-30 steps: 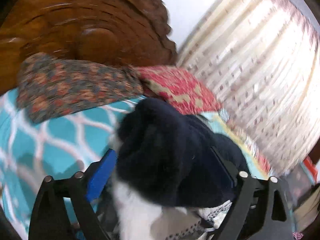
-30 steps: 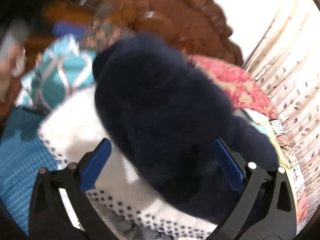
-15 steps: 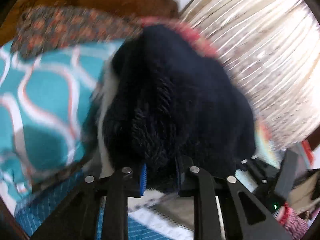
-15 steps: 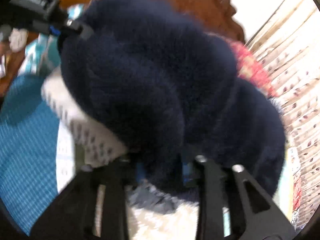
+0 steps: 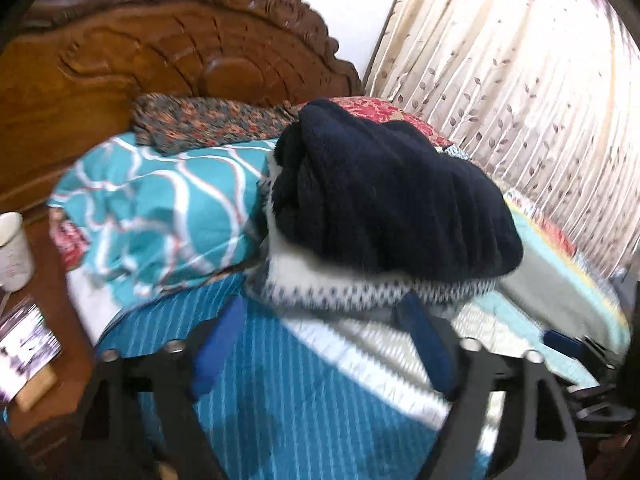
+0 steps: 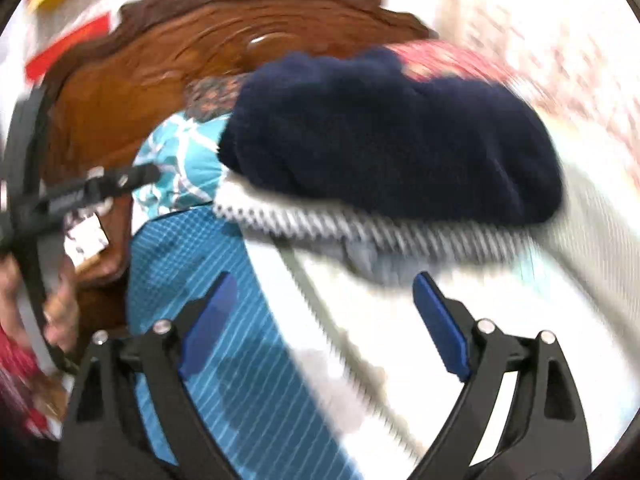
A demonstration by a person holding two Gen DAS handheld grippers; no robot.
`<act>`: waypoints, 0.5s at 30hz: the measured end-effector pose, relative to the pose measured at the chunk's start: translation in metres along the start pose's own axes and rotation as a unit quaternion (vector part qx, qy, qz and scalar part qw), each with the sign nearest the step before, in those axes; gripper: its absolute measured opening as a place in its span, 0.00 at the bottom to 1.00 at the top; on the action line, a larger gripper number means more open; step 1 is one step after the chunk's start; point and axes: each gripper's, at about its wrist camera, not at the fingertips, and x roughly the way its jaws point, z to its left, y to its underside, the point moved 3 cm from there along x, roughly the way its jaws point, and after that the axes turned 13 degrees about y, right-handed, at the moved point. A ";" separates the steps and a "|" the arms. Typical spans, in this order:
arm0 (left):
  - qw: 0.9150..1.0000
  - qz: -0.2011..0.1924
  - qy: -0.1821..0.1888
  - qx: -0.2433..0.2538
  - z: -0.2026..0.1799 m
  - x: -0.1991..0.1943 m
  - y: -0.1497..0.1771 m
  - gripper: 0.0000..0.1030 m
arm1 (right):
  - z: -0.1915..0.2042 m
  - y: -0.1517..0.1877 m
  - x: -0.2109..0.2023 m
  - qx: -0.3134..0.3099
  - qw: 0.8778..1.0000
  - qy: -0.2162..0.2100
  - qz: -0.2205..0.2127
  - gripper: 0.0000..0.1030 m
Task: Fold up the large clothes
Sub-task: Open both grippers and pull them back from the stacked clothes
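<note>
A folded navy fleece garment with a white patterned hem lies in a stack on the bed. It also shows in the right wrist view. My left gripper is open and empty just in front of the stack, its blue pads apart. My right gripper is open and empty too, a little back from the garment. The left gripper's body shows at the left of the right wrist view.
A blue striped bedsheet lies under the grippers. A teal patterned quilt and pillows lie by the carved wooden headboard. A curtain hangs at the right. A white cup stands on a side table at the left.
Both grippers were shut on the navy garment half a second ago. They have let go, opened and drawn back. The garment now rests on the stack.
</note>
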 end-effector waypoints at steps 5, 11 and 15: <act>1.000 0.023 0.012 0.016 -0.030 -0.026 0.043 0.85 | -0.034 0.077 -0.045 0.136 0.990 0.028 0.032 0.85; 0.996 0.082 0.021 0.027 -0.068 -0.036 0.080 0.85 | -0.048 0.135 -0.086 0.211 0.975 0.031 0.064 0.86; 0.994 0.094 0.012 0.046 -0.089 -0.046 0.089 0.85 | -0.049 0.162 -0.103 0.251 0.964 0.022 0.089 0.90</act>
